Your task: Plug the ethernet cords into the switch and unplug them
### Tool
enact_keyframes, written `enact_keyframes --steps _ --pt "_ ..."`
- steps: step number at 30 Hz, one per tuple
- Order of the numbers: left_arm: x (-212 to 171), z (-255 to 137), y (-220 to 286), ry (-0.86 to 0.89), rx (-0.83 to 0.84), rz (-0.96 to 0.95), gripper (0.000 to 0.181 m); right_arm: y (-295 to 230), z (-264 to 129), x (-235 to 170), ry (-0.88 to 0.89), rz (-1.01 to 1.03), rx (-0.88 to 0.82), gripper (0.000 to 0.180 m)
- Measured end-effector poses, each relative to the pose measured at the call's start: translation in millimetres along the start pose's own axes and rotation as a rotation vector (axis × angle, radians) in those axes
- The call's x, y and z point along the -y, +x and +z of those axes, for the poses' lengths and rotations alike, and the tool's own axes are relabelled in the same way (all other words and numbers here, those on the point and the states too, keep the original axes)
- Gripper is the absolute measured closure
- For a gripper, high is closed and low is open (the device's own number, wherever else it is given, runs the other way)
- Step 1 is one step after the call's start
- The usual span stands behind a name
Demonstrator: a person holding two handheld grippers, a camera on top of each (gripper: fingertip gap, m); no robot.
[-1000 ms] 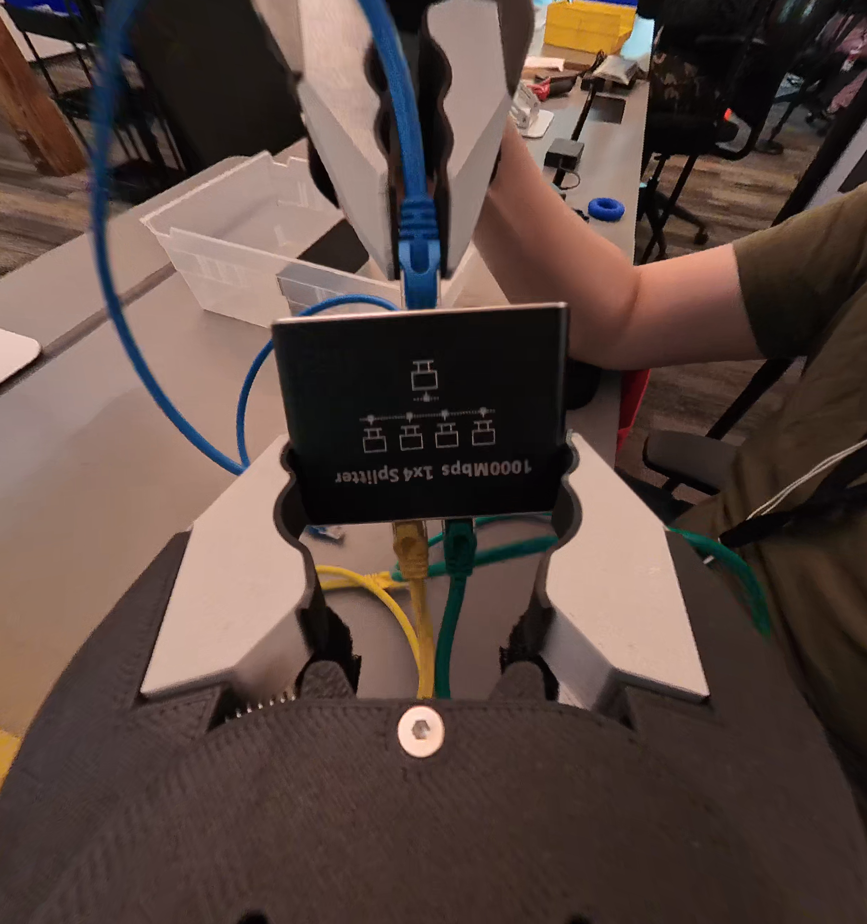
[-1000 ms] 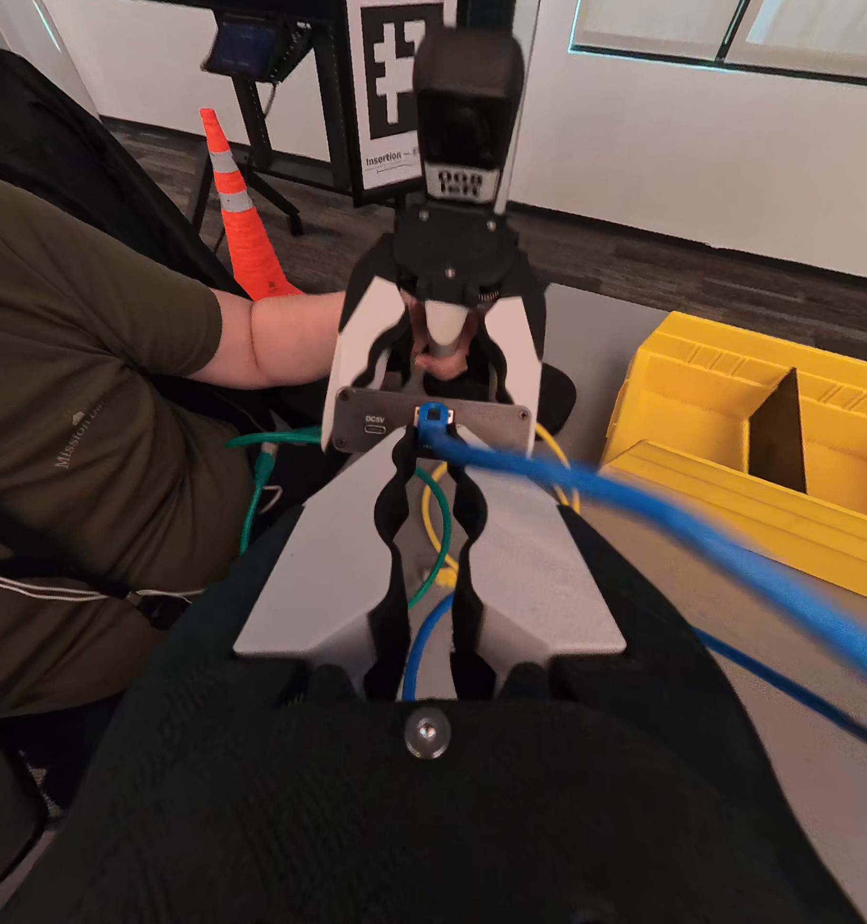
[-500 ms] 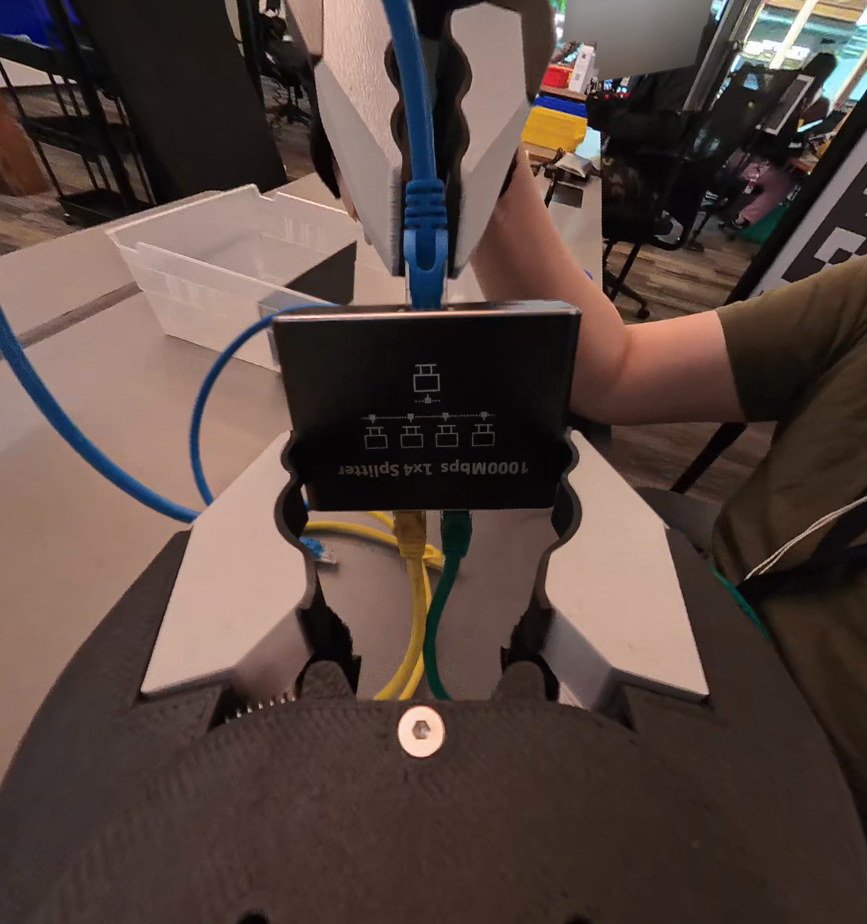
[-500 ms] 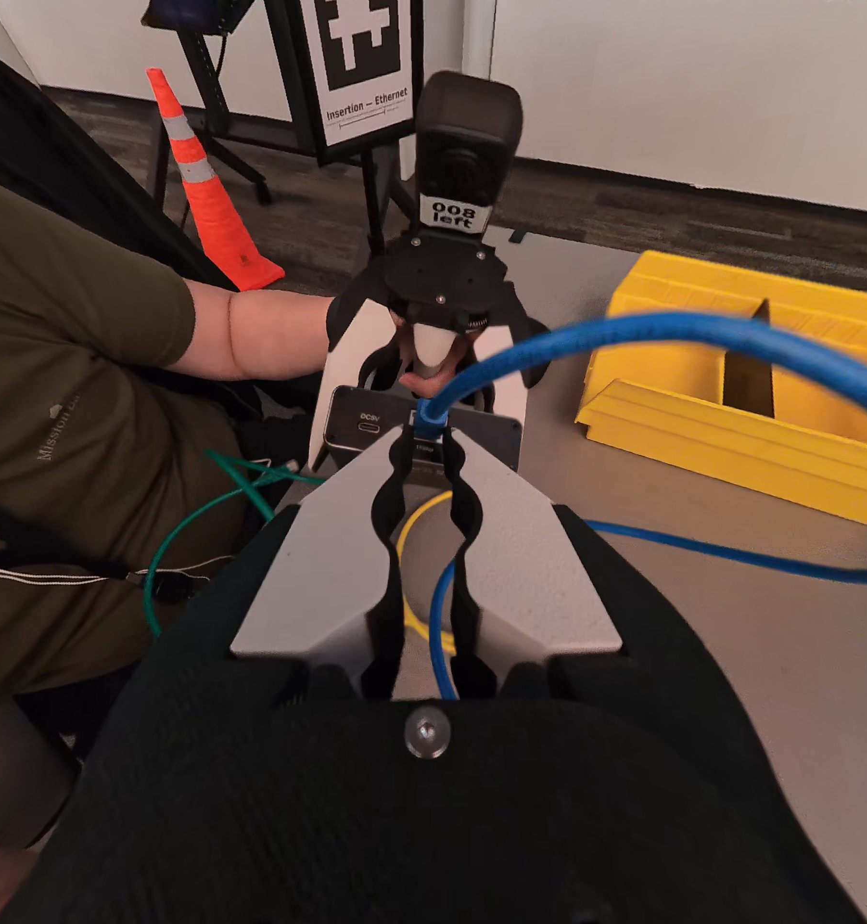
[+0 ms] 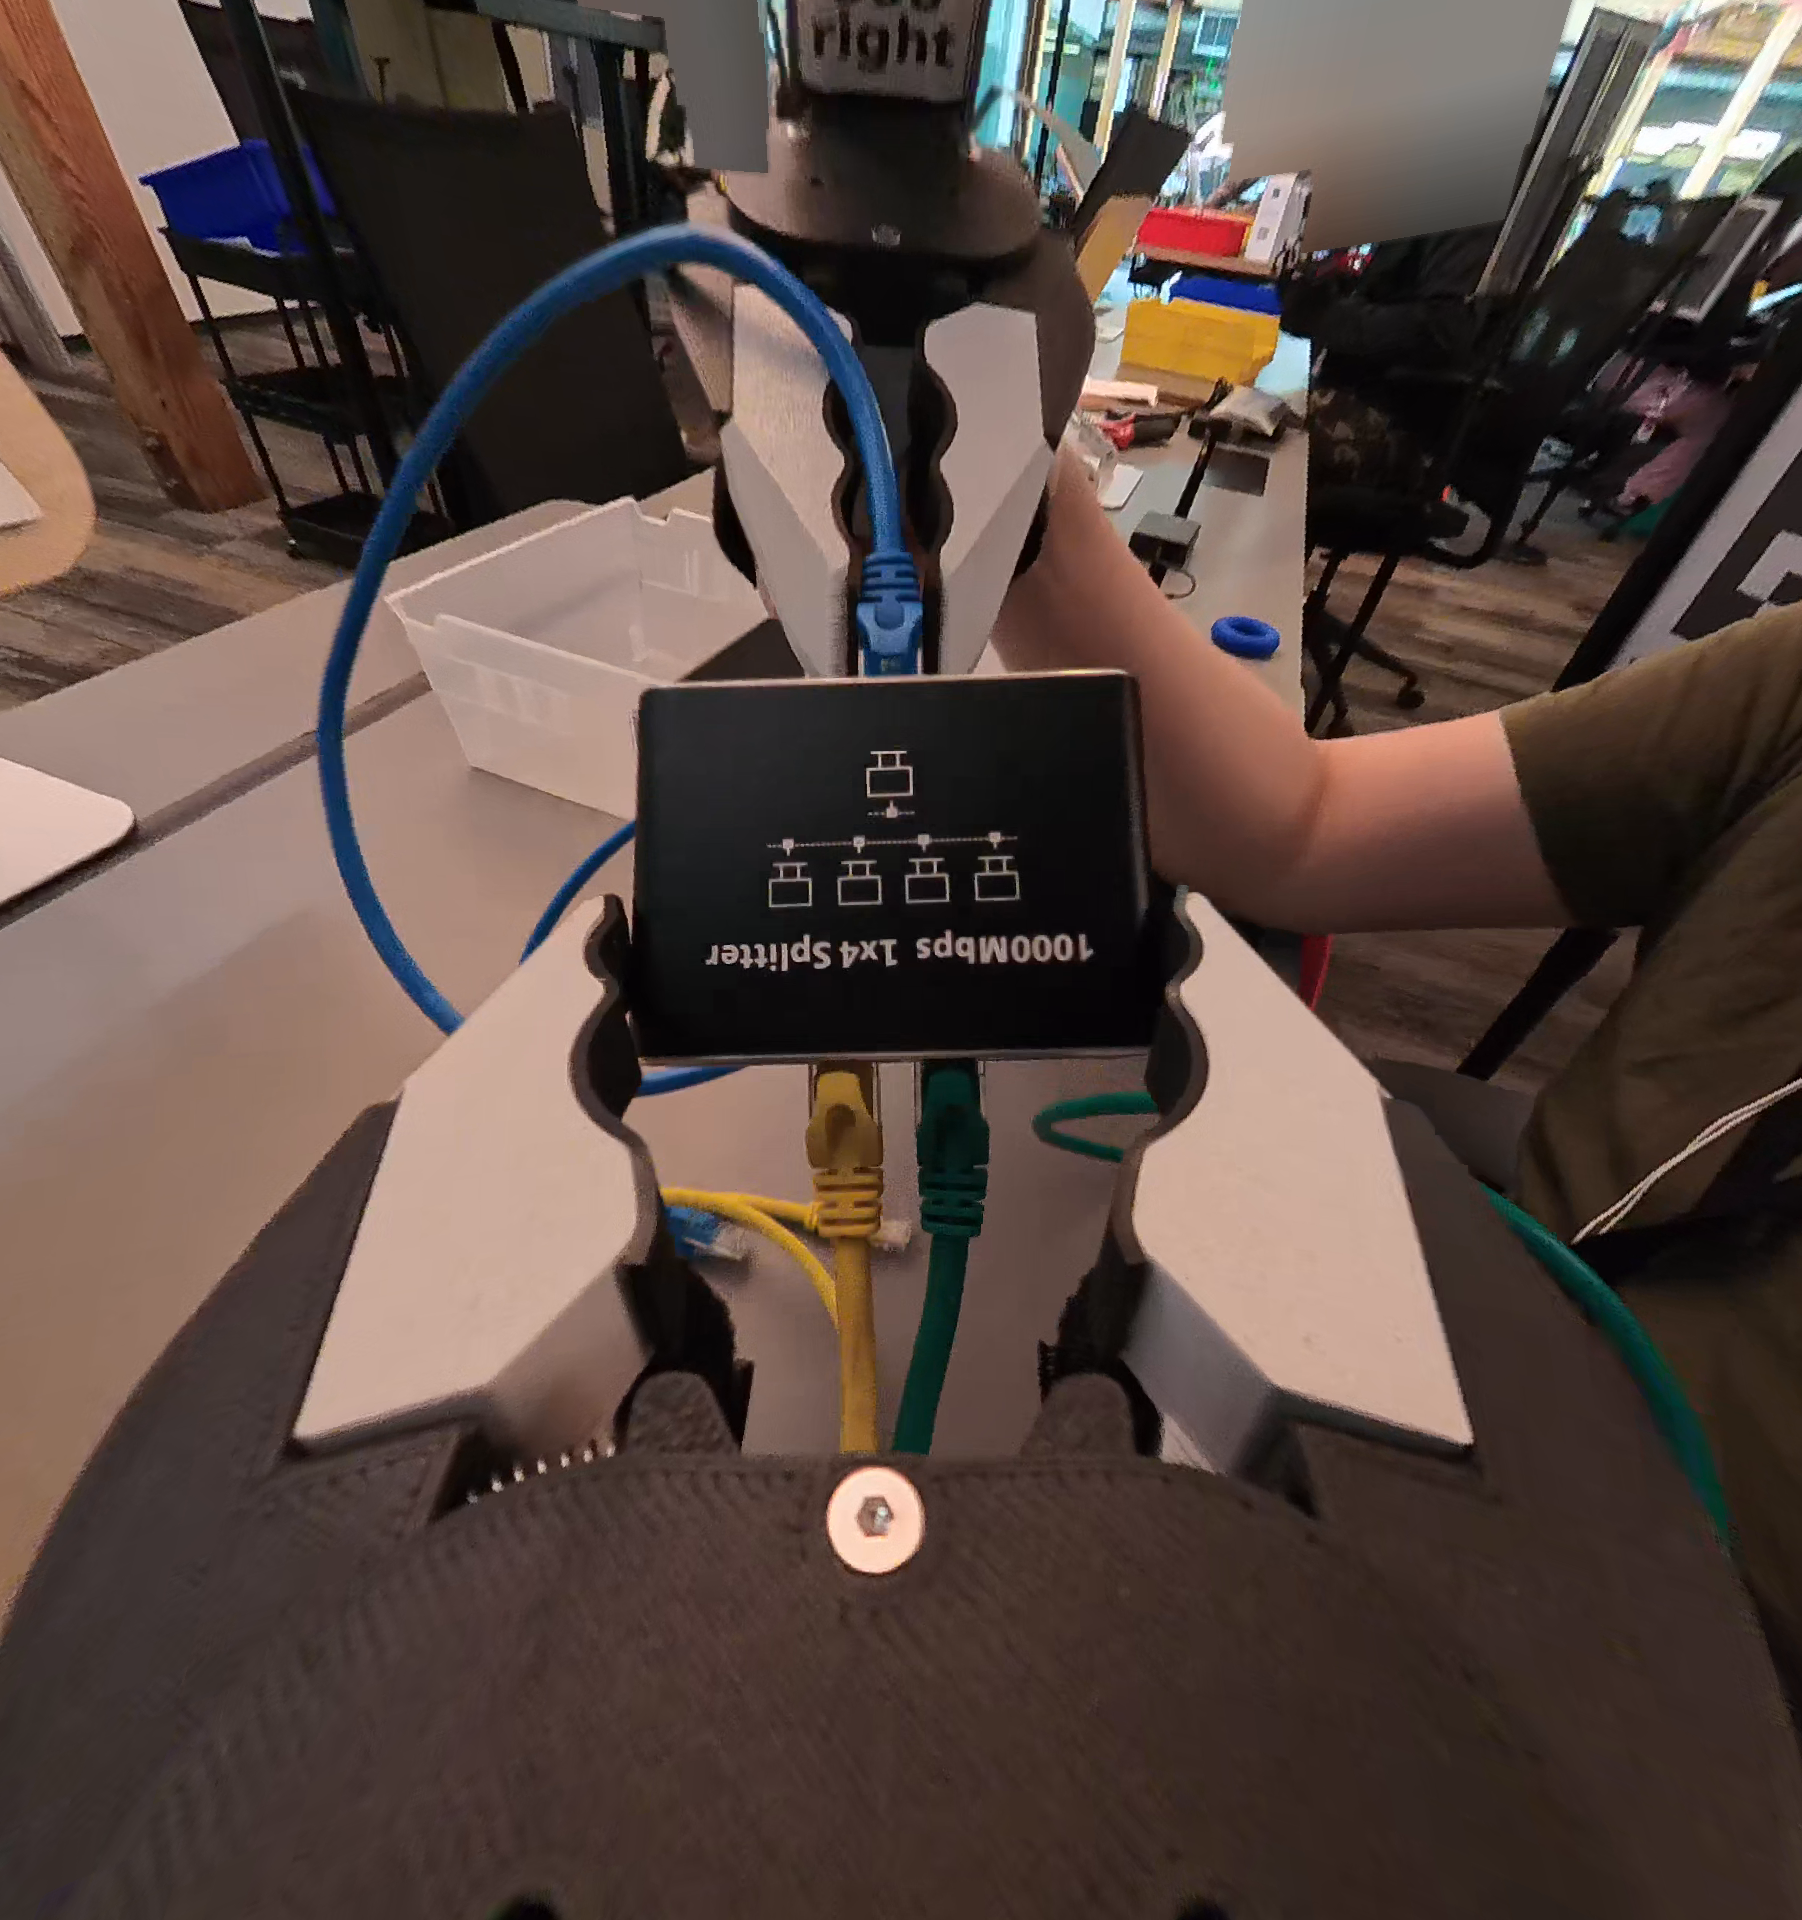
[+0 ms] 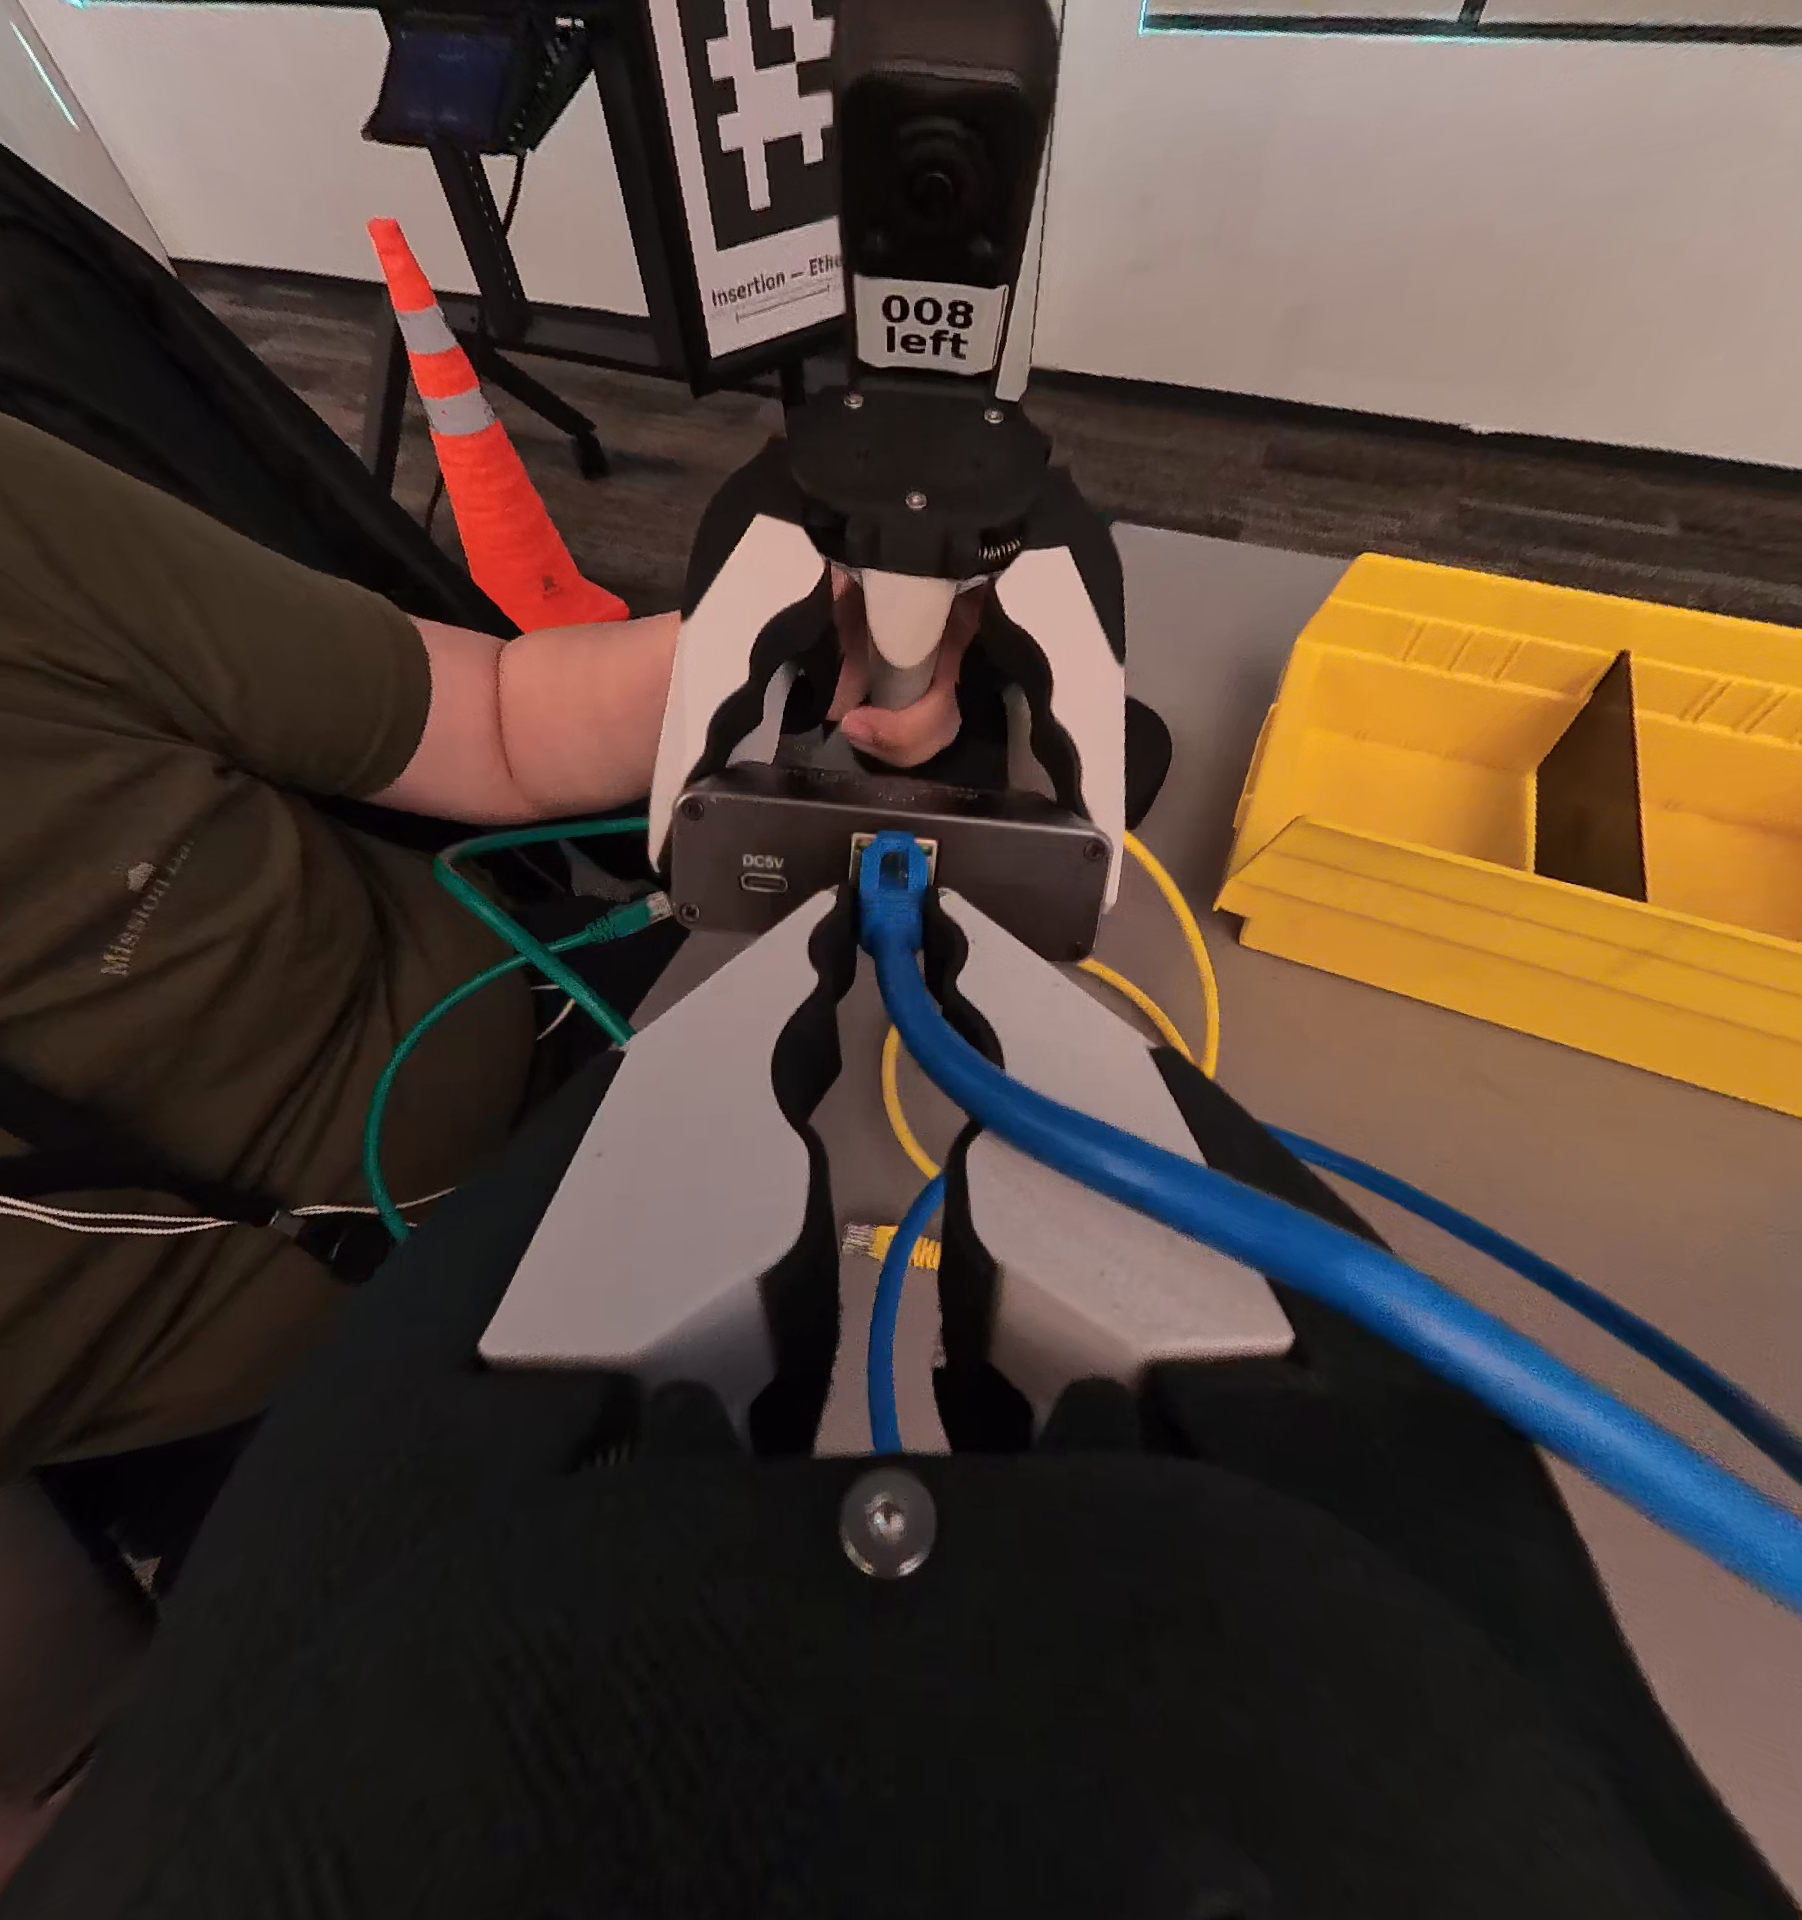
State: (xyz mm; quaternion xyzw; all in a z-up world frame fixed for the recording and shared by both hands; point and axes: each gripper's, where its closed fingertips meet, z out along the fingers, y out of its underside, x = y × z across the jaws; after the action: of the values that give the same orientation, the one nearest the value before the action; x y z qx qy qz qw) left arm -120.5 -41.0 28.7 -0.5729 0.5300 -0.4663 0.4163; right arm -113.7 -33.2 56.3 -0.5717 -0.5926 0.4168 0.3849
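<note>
The left gripper (image 5: 889, 997) is clamping the black switch (image 5: 889, 868) by its two side walls, holding it lifted above the grey table (image 5: 149, 997); in the left wrist view the box is sitting at the centre of the frame with its printed top face turned to the camera. At 6 o'clock from the box, a yellow cord (image 5: 847, 1153) and a green cord (image 5: 951, 1153) are sitting plugged side by side into its near edge, both running down between the left gripper's fingers (image 5: 502, 1174). The right gripper (image 5: 889, 623) is coming in from 12 o'clock, its jaws standing narrow around the boot of the blue cord (image 5: 889, 608), whose plug is meeting the far edge of the switch. The blue cord is looping out toward 10 o'clock and curving back under the box. In the right wrist view the blue plug (image 6: 893, 868) is sitting in the single port on the switch's end face, just at the tips of the right gripper's fingers (image 6: 699, 1122), while the cable is trailing off toward 4 o'clock. A yellow bin (image 6: 1562, 831) is resting on the table at 3 o'clock, an orange cone (image 6: 481, 457) is standing on the floor at 11 o'clock, and a clear bin (image 5: 564, 644) is lying at 10 o'clock behind the switch in the left wrist view.
</note>
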Motion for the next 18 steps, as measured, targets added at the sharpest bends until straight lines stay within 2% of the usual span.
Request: enact_keyframes --steps 5,8,13,18 --pt "6 -6 2 0.017 0.01 0.011 0.081 -2 -1 9 0.053 -0.003 0.014 0.169" --pt "8 -9 2 0.008 0.032 0.031 0.081 -6 0 15 0.094 0.036 0.056 0.16" --pt "9 -12 0 -0.012 0.055 0.046 0.081 -1 3 21 0.128 0.088 0.049 0.169" --pt "14 -12 2 0.005 0.061 0.029 0.081 -2 1 20 0.112 0.007 0.024 0.169"
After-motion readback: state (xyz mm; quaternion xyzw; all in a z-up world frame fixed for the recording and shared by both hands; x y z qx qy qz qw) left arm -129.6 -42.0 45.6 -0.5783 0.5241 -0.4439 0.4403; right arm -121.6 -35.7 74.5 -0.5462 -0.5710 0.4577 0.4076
